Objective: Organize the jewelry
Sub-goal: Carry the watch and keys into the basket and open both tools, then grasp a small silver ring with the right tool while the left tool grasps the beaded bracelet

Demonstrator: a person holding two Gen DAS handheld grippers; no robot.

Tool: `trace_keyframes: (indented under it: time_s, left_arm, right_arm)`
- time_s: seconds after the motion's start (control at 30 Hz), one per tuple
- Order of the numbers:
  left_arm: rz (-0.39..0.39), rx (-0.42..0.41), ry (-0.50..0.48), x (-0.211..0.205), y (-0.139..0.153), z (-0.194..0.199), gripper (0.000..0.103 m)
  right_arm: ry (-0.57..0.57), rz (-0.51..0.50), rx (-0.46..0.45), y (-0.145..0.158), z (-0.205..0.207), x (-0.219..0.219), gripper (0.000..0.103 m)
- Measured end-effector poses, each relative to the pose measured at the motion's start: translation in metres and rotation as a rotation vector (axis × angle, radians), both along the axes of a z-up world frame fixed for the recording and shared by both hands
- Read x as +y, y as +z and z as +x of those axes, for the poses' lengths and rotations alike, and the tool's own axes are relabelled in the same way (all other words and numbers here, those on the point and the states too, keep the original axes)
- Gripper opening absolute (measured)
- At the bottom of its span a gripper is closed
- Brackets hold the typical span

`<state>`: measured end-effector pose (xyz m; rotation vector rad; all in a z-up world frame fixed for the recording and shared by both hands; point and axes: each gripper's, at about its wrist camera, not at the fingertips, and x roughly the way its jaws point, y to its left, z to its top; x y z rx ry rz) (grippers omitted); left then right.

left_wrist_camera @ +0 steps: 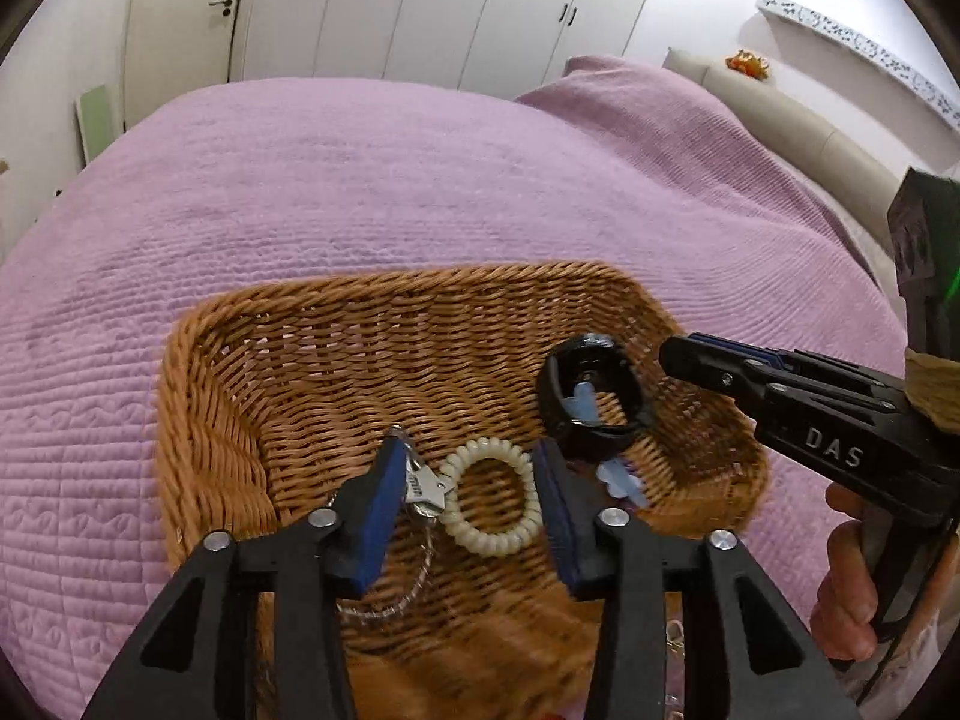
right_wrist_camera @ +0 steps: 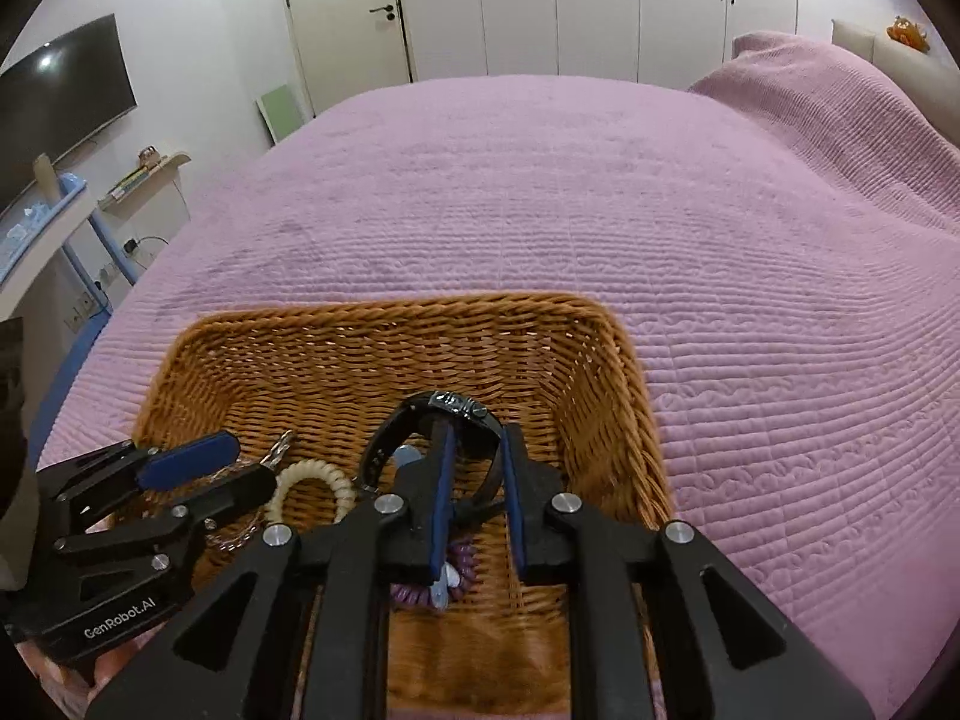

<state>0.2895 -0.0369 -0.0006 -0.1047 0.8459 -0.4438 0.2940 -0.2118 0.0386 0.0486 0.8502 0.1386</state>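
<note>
A wicker basket (left_wrist_camera: 360, 291) (right_wrist_camera: 390, 309) rests on a pink bedspread. In the left wrist view, a cream spiral bracelet (left_wrist_camera: 495, 495) and a silver chain bracelet (left_wrist_camera: 420, 489) lie on the basket floor. They sit between the spread pads of my left gripper (left_wrist_camera: 468, 444) (right_wrist_camera: 255, 461), which is open and presses on neither. A black watch (left_wrist_camera: 591, 402) (right_wrist_camera: 450, 408) stands on edge in the basket. Its strap passes between the pads of my right gripper (right_wrist_camera: 477, 426) (left_wrist_camera: 666, 357), which stand slightly apart and do not press on it. A purple coil (right_wrist_camera: 408, 591) lies under that gripper.
Pale blue pieces (left_wrist_camera: 618, 477) lie beside the watch. The bedspread (right_wrist_camera: 540, 192) stretches far behind the basket, with a covered pillow (right_wrist_camera: 828, 78) at the right. White wardrobes (right_wrist_camera: 540, 0) line the far wall. A person's hand (left_wrist_camera: 852, 570) holds the right gripper's handle.
</note>
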Motion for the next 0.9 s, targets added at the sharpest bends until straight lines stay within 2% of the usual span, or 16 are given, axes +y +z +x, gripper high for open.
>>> trace_keyframes:
  time_s: [0.13,0.4,0.5,0.7,0.9]
  left_arm:
    - [-0.032,-0.039,-0.02,0.003,0.02,-0.028,0.046]
    - [-0.061,-0.148,-0.069,0.012,0.07,-0.101,0.052]
    - [-0.065,-0.184,-0.074,0.015,0.082,-0.13,0.055]
    - [-0.053,-0.196,-0.072,0.022,0.078,-0.183,0.055]
    - [-0.083,-0.136,-0.034,0.033,0.043,-0.206,0.055]
  right_arm:
    - [0.019,0.028,-0.052,0.021,-0.026,0.002,0.033]
    - [0.081,0.047,-0.152,0.062,-0.095,0.001,0.033]
    - [0.11,0.056,-0.172,0.068,-0.122,0.003,0.033]
    - [0.175,0.03,-0.181,0.064,-0.165,-0.001,0.033]
    - [0.192,0.048,-0.146,0.042,-0.179,-0.014,0.033]
